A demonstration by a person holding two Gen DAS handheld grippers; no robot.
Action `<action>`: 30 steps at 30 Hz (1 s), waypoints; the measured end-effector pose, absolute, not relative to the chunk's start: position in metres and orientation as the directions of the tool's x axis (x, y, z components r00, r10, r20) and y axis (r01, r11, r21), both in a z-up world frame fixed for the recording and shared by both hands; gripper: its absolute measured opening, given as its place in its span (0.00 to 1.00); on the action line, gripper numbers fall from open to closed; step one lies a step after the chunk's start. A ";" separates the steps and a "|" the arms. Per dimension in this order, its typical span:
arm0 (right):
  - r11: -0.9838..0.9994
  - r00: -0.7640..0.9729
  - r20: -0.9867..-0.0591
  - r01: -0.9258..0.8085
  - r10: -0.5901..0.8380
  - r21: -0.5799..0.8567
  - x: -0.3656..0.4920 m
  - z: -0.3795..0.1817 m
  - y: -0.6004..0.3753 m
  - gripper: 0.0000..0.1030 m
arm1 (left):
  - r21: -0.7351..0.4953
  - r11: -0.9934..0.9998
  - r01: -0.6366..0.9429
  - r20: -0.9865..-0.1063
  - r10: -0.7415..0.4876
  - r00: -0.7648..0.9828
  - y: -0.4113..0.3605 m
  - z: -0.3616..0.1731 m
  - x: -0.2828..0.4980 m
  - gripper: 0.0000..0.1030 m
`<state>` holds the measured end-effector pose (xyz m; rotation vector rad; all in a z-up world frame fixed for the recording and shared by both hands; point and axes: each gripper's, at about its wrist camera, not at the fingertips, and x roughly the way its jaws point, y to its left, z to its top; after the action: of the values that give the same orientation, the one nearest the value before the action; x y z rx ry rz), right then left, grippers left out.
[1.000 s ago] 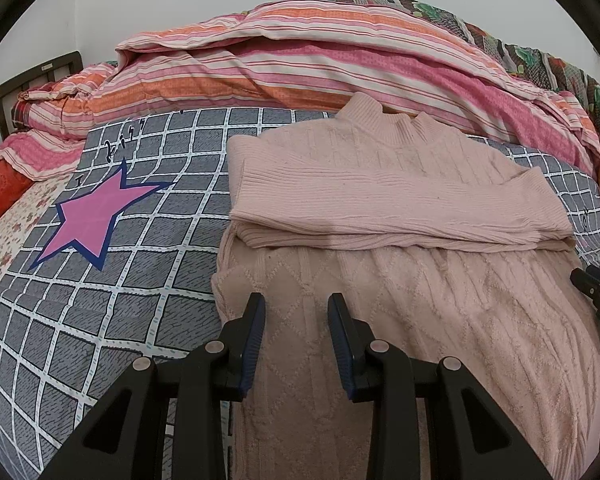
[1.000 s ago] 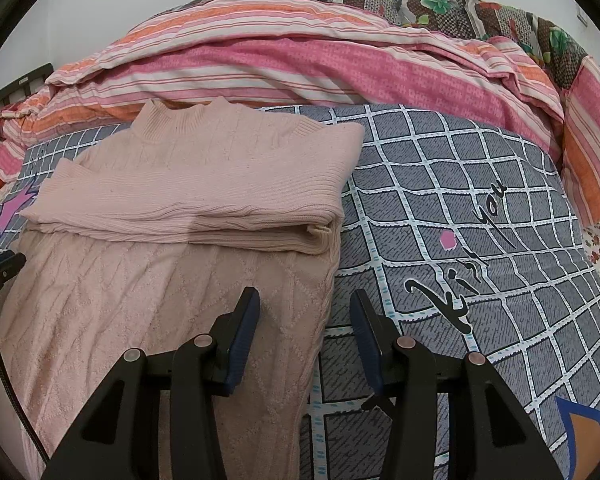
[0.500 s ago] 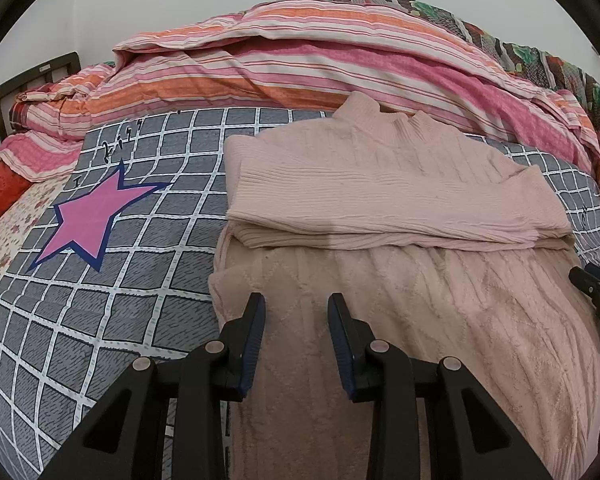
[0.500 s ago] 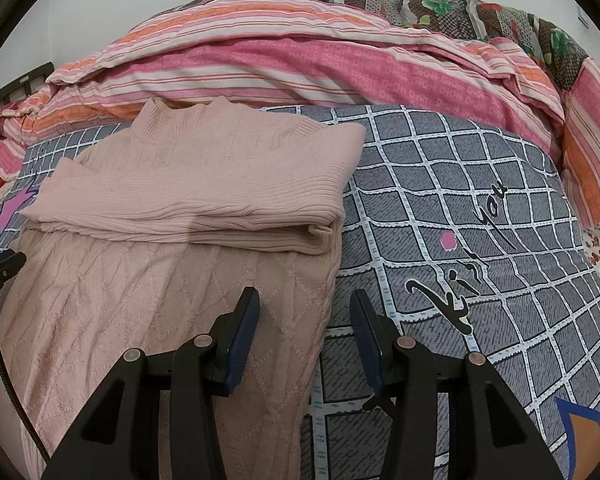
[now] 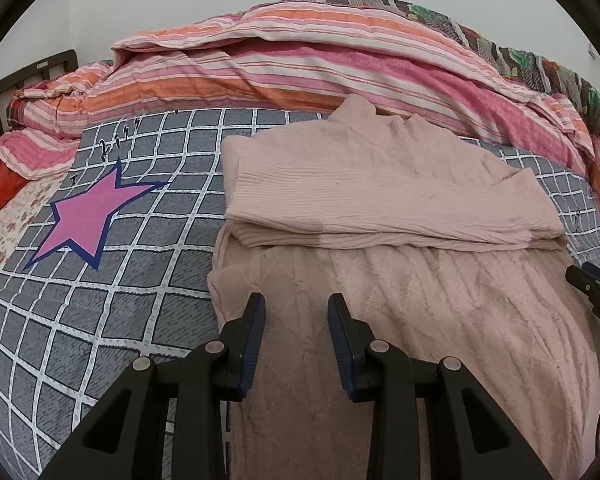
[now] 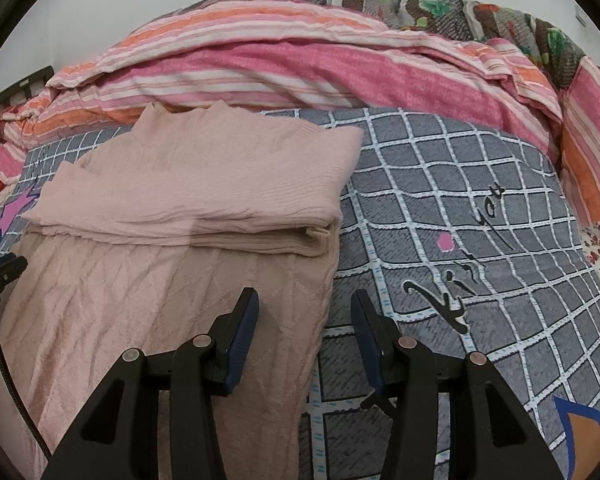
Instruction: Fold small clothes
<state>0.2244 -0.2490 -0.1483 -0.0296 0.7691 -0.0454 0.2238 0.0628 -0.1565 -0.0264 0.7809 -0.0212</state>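
Hovering apart and empty, left tool (image 5: 296, 318) and right tool (image 6: 305, 314) flank the pink sweater (image 5: 400, 184), probably to fold its lower half upward.

One pink knit sweater (image 5: 384, 184), one grey checked blanket (image 5: 148, 280), one striped pink-and-orange quilt (image 5: 300, 64), one pink star print (image 5: 88, 216), two black grippers, left gripper (image 5: 296, 320), right gripper (image 6: 305, 316)

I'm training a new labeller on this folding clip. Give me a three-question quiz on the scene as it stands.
1. True or false: the pink sweater has its sleeves folded across its chest.
2. Which shape is printed on the checked blanket left of the sweater: A circle, B star, C heart?
3. Fill in: the right gripper straddles the sweater's ___ edge.

Key: 1 true; 2 B; 3 right.
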 end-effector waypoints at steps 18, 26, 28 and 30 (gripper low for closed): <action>0.999 0.741 -0.671 0.021 0.001 0.025 0.167 -0.143 -0.255 0.52 | -0.169 0.985 0.037 -0.686 -0.145 0.713 0.101 -0.158 0.181 0.45; 1.000 0.766 -0.642 -0.005 0.012 0.012 0.110 -0.153 -0.252 0.55 | -0.195 0.978 0.069 -0.658 -0.182 0.731 0.124 -0.160 0.139 0.45; 0.999 0.770 -0.637 -0.009 0.033 0.040 0.098 -0.154 -0.256 0.55 | -0.209 0.974 0.088 -0.645 -0.205 0.736 0.127 -0.160 0.124 0.47; 0.998 0.772 -0.633 -0.017 0.052 0.061 0.087 -0.155 -0.257 0.55 | -0.239 0.965 0.110 -0.643 -0.242 0.726 0.130 -0.162 0.114 0.49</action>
<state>0.0874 -0.2571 -0.1545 0.0534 0.6876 0.0370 0.1142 0.1298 -0.1617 -0.1901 0.7333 -0.1952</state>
